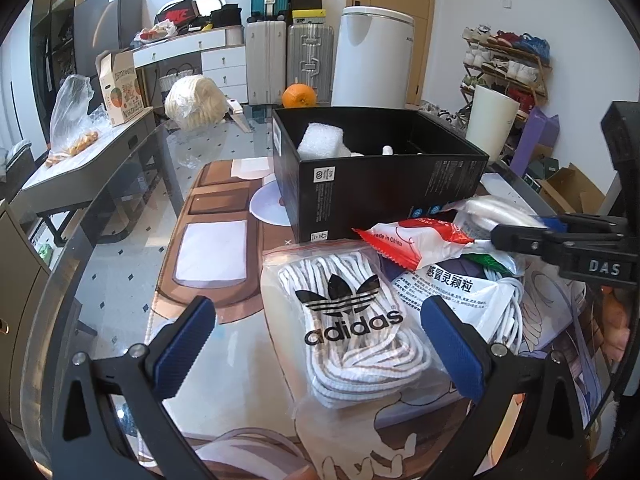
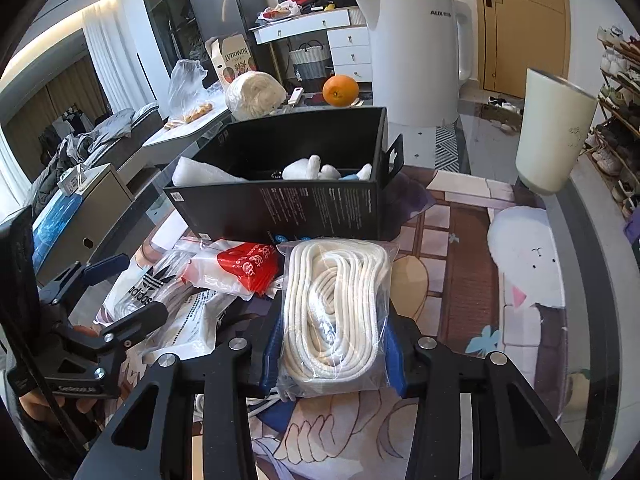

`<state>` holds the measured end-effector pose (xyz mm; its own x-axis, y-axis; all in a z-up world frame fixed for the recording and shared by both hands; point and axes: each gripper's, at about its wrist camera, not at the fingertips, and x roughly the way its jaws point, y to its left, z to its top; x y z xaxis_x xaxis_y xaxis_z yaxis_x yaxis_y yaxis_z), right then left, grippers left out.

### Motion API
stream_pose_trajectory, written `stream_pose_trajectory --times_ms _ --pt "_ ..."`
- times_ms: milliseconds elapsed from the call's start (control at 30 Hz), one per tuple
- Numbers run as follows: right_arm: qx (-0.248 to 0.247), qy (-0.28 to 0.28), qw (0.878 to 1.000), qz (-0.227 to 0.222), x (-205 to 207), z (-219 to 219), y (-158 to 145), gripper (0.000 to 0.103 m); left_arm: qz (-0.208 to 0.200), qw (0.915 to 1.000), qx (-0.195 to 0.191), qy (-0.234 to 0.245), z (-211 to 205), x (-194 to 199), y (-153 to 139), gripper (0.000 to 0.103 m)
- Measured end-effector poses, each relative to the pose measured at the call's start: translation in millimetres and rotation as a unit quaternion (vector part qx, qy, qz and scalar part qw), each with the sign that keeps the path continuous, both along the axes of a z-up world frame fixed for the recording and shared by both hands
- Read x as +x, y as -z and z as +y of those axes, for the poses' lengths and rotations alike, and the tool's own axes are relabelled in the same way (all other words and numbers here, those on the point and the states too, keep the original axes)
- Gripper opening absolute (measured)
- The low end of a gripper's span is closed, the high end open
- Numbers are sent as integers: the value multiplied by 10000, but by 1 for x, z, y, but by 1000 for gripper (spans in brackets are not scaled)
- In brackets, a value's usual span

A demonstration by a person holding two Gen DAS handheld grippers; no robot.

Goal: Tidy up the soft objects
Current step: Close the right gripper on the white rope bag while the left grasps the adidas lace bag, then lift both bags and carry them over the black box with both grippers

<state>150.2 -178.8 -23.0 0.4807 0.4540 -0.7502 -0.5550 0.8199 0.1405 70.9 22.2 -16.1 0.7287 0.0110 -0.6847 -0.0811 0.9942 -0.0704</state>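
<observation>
**Two tools over a pile of soft bags**

Many soft bags on a glass bench (image 1: 132,200) with a picture mat. Behind them, a big black box (image 2: 296,208), open on top, with white foam and soft white bits inside. Just in front of the box, a clear bag of white rope (image 2: 336,316), squeezed between the blue pads of the right tool (image 2: 332,354). Left of that, the Adidas lace bag (image 1: 352,320), lying flat between the wide-apart pads of the left tool (image 1: 320,356), not touched. Beside it, a small red and white packet (image 1: 408,240).
</observation>
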Motion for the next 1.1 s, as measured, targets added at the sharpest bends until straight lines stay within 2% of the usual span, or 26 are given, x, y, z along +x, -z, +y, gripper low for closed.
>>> stream_pose_trajectory --times_ms 333,400,567,667,1100 --pt "82 1 9999 -149 -3 -9 -13 42 212 9996 -35 -173 1 9 4 101" --pt "100 -8 9998 -160 -4 -10 -15 42 246 9995 -40 -170 0 9 5 96" --pt "125 -9 9997 -191 -5 -11 -17 42 343 9993 -121 -92 0 11 8 67" --pt "121 -7 9997 -203 -5 -11 -18 42 320 9993 -193 -76 1 10 8 58" --pt "126 -12 9997 -204 -5 -10 -18 42 253 9996 -91 -14 0 8 6 39"
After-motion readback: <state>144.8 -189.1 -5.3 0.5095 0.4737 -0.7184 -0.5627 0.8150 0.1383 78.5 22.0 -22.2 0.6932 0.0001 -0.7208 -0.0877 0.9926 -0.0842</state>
